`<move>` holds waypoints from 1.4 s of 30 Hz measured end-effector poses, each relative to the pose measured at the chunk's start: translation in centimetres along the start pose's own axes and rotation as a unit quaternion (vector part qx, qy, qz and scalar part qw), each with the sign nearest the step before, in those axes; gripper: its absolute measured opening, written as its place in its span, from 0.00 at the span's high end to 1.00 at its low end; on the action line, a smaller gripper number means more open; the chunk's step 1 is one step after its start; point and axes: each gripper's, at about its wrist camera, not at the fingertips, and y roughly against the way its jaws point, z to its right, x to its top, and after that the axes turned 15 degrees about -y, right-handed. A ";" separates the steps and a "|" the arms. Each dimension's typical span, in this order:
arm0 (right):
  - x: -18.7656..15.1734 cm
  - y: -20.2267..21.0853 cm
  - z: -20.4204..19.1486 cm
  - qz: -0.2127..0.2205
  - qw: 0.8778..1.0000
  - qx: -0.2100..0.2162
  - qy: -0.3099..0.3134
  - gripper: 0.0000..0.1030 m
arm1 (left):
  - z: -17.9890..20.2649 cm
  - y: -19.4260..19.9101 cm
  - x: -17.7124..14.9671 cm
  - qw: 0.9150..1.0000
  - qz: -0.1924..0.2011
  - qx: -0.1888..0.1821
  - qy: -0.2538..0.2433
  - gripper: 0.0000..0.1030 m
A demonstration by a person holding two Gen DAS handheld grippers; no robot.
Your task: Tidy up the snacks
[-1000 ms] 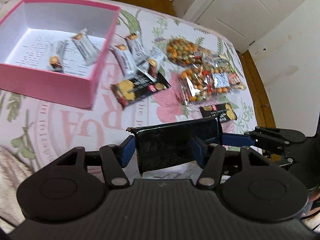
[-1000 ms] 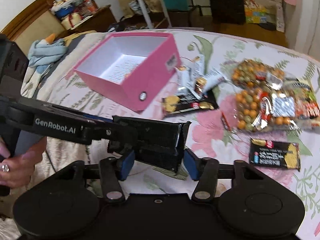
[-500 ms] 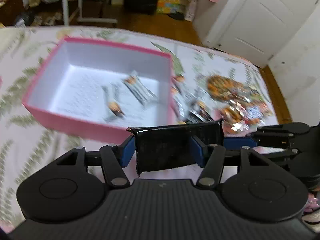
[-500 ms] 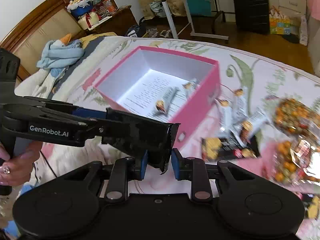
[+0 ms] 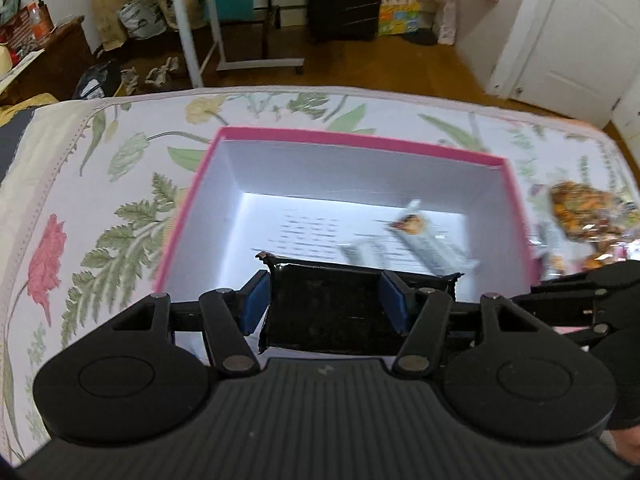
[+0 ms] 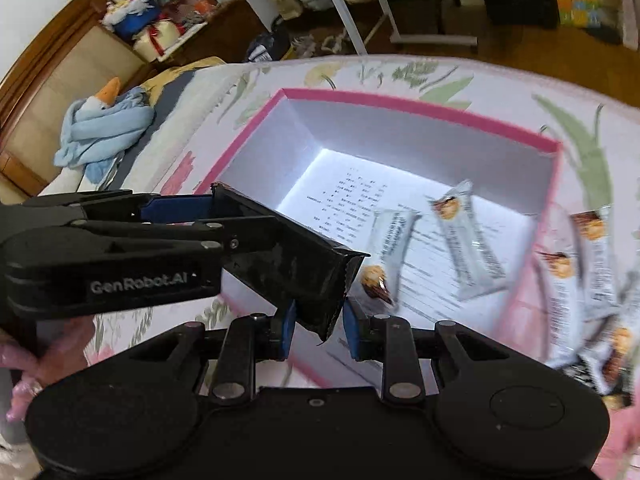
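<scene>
A black snack packet point(image 5: 328, 312) is clamped across its width by my left gripper point(image 5: 324, 300), whose blue pads press on both of its sides. My right gripper point(image 6: 320, 330) is shut on the same black packet point(image 6: 304, 276) at its lower corner. The two hold it just above the near wall of the pink box point(image 5: 360, 142), which is white inside. Two silver snack bars point(image 6: 390, 244) point(image 6: 468, 240) lie on the pink box's point(image 6: 400, 100) floor. More silver bars point(image 6: 592, 256) lie outside, to its right.
The box sits on a floral bed sheet point(image 5: 100, 200). Clear bags of mixed nuts point(image 5: 584, 208) lie right of it. A blue cloth bundle point(image 6: 104, 128) and a wooden headboard point(image 6: 52, 80) are at the left. A hand point(image 6: 24, 360) grips the left tool. Beyond the bed's far edge is wooden floor.
Both grippers carried the black packet from over the loose snacks leftward to above the pink box. The right jaws narrowed onto the packet's end. The left grip stayed the same.
</scene>
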 end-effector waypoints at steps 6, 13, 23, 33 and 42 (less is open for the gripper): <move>0.5 -4.2 -0.3 -0.027 1.000 0.000 -0.015 0.66 | -1.5 -3.1 -1.0 1.000 -0.022 0.017 -0.005 0.44; -0.5 -5.1 -0.7 -0.034 0.999 -0.038 0.013 0.54 | -1.9 -4.2 -2.4 0.999 -0.041 0.018 0.020 0.41; -1.7 1.6 -2.0 0.005 0.996 -0.058 0.060 0.44 | -0.2 2.3 -2.3 1.000 -0.006 0.009 0.004 0.37; -3.5 10.2 -0.4 0.040 0.993 -0.063 0.092 0.43 | 2.6 7.7 -2.3 0.999 0.010 -0.033 0.000 0.36; -4.4 17.7 6.8 0.104 0.990 -0.058 0.073 0.42 | 9.1 10.2 -2.0 0.996 0.024 -0.063 -0.059 0.37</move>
